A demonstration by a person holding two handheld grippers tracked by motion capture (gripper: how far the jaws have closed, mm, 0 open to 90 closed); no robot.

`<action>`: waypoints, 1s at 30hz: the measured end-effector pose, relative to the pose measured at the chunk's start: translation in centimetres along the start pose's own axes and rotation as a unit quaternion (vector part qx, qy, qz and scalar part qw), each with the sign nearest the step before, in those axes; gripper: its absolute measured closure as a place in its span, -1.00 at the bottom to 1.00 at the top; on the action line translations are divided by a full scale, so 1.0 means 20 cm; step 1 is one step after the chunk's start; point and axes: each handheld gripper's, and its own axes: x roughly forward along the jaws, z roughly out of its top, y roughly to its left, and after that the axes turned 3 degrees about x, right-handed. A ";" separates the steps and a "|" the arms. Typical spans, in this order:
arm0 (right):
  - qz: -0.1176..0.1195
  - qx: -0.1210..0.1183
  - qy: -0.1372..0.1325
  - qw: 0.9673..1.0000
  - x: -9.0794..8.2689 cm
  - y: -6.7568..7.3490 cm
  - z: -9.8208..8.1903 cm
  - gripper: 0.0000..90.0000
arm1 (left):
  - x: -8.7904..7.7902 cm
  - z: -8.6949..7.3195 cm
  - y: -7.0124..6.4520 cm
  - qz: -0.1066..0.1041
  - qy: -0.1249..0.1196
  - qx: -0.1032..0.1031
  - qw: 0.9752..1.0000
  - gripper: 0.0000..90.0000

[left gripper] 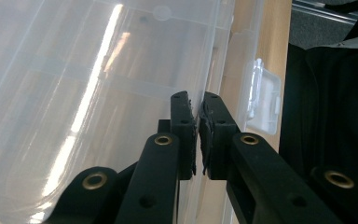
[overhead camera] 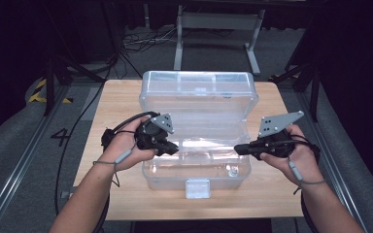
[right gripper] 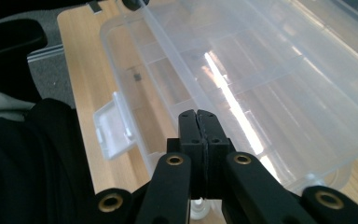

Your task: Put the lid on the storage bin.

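Note:
A clear plastic box (overhead camera: 175, 180) stands on the wooden table (overhead camera: 121, 97) with its lid (overhead camera: 199, 92) raised at the back and a white latch (overhead camera: 197, 188) on the front wall. My left gripper (overhead camera: 174, 148) reaches in from the box's left. In the left gripper view the box's (left gripper: 98, 102) front rim runs straight into the thin gap of the left gripper (left gripper: 197, 116), and the latch (left gripper: 263, 98) lies beyond. My right gripper (overhead camera: 238, 149) hovers at the box's right end. In the right gripper view the right gripper (right gripper: 198, 126) is shut on nothing, above the box (right gripper: 158, 93).
Bare table shows to the left and right of the box and along the near edge. Beyond the table, a metal frame (overhead camera: 213, 29) and loose cables (overhead camera: 141, 41) stand on the grey floor. Dark stands flank the table.

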 end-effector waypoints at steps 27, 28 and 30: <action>-0.076 0.080 -0.143 0.983 -0.10 -0.16 -0.08 1.00 | 0.01 -0.03 -0.02 -0.006 -0.005 -0.006 1.000 0.88; -0.080 0.083 -0.151 0.982 -0.10 -0.16 -0.09 1.00 | 0.01 -0.03 -0.03 -0.006 -0.006 -0.005 1.000 0.88; -0.089 0.090 -0.168 0.978 -0.11 -0.17 -0.09 1.00 | 0.01 -0.04 -0.03 -0.006 -0.008 -0.006 1.000 0.87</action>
